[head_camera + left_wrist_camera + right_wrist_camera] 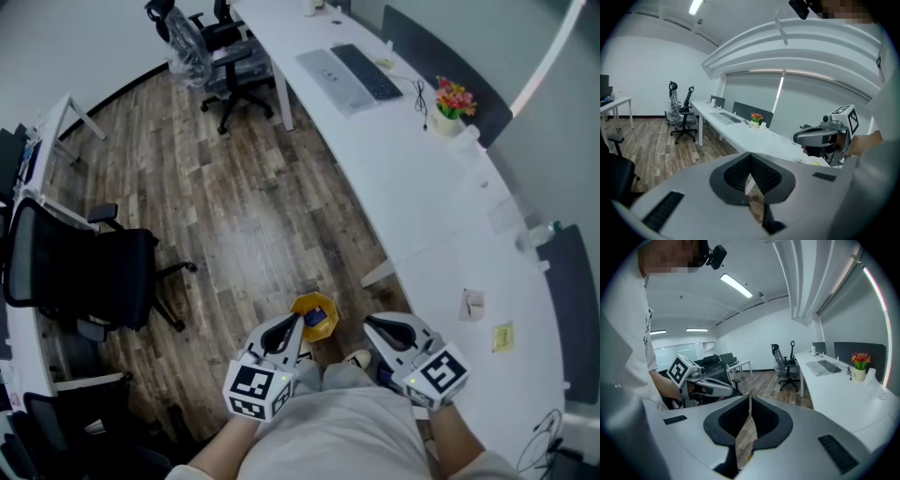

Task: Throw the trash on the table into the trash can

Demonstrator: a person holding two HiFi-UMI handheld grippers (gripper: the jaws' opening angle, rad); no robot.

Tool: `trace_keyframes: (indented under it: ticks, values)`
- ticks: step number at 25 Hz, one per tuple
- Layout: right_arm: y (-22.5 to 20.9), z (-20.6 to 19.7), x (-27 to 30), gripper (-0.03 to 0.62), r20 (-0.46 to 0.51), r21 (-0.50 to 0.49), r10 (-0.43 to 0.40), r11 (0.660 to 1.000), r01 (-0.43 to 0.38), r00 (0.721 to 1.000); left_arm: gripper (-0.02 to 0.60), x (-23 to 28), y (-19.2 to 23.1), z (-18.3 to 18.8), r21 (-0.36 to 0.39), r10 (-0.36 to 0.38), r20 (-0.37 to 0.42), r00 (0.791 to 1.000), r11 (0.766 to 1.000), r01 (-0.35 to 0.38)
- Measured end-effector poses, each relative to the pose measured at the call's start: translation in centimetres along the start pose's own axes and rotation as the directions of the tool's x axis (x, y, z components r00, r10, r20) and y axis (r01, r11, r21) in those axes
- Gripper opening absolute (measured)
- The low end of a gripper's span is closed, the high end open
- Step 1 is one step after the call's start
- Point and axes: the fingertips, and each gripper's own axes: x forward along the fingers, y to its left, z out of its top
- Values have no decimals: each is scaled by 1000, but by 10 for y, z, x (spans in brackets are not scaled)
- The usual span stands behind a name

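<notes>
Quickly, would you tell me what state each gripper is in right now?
Left gripper: closed, holding nothing.
Right gripper: closed, holding nothing.

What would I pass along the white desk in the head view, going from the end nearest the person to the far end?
yellow note → small paper scrap → potted flowers → black keyboard

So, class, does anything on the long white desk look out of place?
Yes: a crumpled white paper scrap and a yellow note lie loose on the desk, far from the keyboard and flower pot. They look like leftover litter.
</notes>
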Motion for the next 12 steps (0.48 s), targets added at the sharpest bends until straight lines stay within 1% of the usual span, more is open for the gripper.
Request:
trace_keyframes:
  ticks: [5, 9, 12]
  values:
    - [-4, 10, -25, 43, 16, -46, -39, 998, 40, 999, 0, 5, -19, 12, 16, -33, 18, 999, 999, 32]
    - [-8, 6, -34, 43, 33, -15, -61, 998, 61, 998, 0, 10, -28, 18, 8, -44, 24, 999, 999, 43]
    - [-8, 3, -33, 43, 43, 18, -71, 997, 70, 997, 0, 15, -32, 15, -4, -54, -10, 999, 999, 54]
